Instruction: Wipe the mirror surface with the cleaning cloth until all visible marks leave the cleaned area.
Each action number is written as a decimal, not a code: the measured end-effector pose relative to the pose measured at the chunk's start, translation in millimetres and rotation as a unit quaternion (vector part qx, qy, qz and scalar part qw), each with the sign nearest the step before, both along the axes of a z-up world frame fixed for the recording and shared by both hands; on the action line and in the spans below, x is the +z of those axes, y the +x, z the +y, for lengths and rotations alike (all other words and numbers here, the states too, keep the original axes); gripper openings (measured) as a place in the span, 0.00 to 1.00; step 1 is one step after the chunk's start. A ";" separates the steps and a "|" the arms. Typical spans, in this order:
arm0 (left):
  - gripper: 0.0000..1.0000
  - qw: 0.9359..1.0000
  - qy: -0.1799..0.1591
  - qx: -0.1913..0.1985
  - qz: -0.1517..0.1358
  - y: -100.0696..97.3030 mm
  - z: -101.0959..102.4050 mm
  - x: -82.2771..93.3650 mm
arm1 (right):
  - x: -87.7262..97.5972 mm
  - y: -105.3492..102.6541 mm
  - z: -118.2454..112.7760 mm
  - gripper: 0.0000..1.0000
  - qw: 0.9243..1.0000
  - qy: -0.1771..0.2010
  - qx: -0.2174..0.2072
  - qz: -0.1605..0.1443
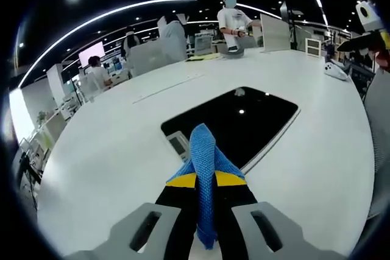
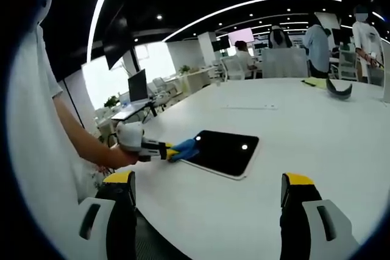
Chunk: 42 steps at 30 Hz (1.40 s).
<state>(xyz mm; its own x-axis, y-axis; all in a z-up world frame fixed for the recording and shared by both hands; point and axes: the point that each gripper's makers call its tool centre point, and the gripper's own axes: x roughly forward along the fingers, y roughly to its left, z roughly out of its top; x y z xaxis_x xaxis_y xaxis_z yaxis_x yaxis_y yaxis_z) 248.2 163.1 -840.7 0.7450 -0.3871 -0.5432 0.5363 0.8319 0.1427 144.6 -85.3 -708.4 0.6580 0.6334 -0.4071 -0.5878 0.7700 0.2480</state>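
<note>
Clamped in left gripper: blue cleaning cloth, jaws closed on it, tip hanging over near edge of mirror. Mirror flat on white table, dark, reflecting ceiling lights (marks too small to tell). In right gripper view, L to R: person's sleeve and forearm, left gripper w/ cloth touching mirror at its left edge. Right gripper jaws spread wide, nothing between, above table well apart from mirror.

Left gripper: grey slotted bases, black jaws, yellow tips. Right gripper: same colours. Person's white short sleeve.
</note>
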 end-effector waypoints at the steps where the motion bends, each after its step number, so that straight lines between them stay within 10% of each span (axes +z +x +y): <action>1: 0.06 1.000 0.001 0.000 0.001 -0.4 -0.1 -0.1 | 0.1 0.0 0.1 0.99 1.000 0.001 0.000 0.000; 42: 0.06 0.999 -0.015 0.018 0.032 -12.8 19.2 17.6 | 4.3 6.0 8.6 0.99 1.000 0.021 0.023 0.002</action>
<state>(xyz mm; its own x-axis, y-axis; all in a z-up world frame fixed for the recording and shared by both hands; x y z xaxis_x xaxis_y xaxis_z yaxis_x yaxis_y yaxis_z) 235.4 182.3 -823.2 0.7225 -0.3779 -0.5789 0.5133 0.8542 0.0830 150.6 -76.7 -704.1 0.6263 0.6791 -0.3828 -0.6209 0.7315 0.2818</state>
